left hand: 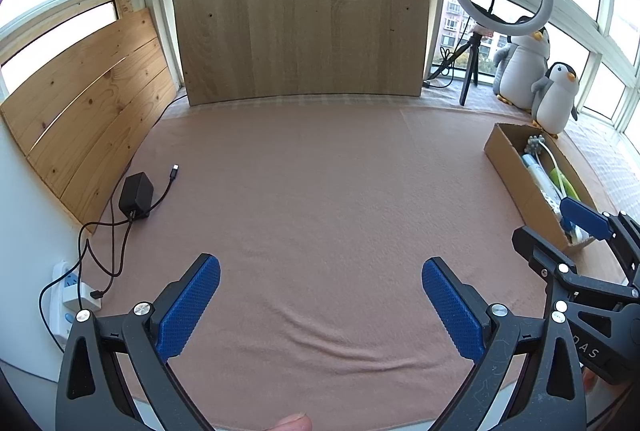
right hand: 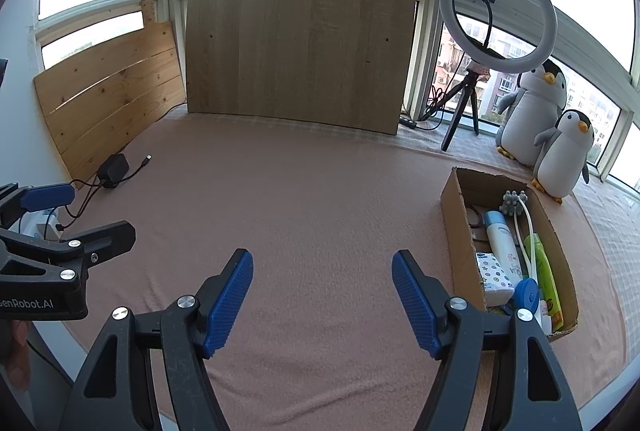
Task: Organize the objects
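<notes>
With toiletries already packed in the cardboard box (right hand: 452, 207), both tools (left hand: 320, 307) (right hand: 322, 301) hover apart and empty, the job seemingly done.

A brown cardboard box (right hand: 454, 215) sits on pink cloth (right hand: 320, 199), near grey-white penguins (right hand: 560, 151) with orange beaks.

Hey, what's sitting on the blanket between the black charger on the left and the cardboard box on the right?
Nothing. Between the charger and the cardboard box there is only bare pink blanket, seen best in the right wrist view.
</notes>
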A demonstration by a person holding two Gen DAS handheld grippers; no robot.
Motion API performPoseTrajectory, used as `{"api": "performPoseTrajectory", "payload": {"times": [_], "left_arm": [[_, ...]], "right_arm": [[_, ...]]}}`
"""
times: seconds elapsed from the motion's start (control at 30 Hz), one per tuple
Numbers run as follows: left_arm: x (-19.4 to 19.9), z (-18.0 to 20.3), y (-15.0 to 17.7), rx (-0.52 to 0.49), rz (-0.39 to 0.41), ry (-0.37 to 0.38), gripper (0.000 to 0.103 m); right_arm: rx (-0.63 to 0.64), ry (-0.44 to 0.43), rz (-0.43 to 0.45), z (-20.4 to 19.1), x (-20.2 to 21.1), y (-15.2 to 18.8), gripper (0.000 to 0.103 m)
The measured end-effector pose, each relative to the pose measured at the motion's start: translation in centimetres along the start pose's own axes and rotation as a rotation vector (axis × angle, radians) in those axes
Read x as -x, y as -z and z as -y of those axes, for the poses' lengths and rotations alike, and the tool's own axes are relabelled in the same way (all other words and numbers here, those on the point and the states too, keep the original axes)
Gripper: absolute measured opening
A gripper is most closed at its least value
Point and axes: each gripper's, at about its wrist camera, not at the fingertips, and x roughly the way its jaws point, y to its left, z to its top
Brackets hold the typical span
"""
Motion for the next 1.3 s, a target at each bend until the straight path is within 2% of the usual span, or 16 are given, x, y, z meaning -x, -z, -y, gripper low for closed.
{"api": "performPoseTrajectory", "payload": {"times": [0.87, 1.3], "left_arm": [[0.1, 0.8, -0.6, -0.013, 0.006, 0.017, 0.103], [-2.1, 0.4, -0.9, -0.01, -0.029, 0.022, 0.102]], "right_arm": [[-0.005, 0.016, 0.003, 0.5, 0.5, 0.0, 0.069], [0.001, 0.007, -0.019, 0.1, -0.9, -0.4, 0.069]]}}
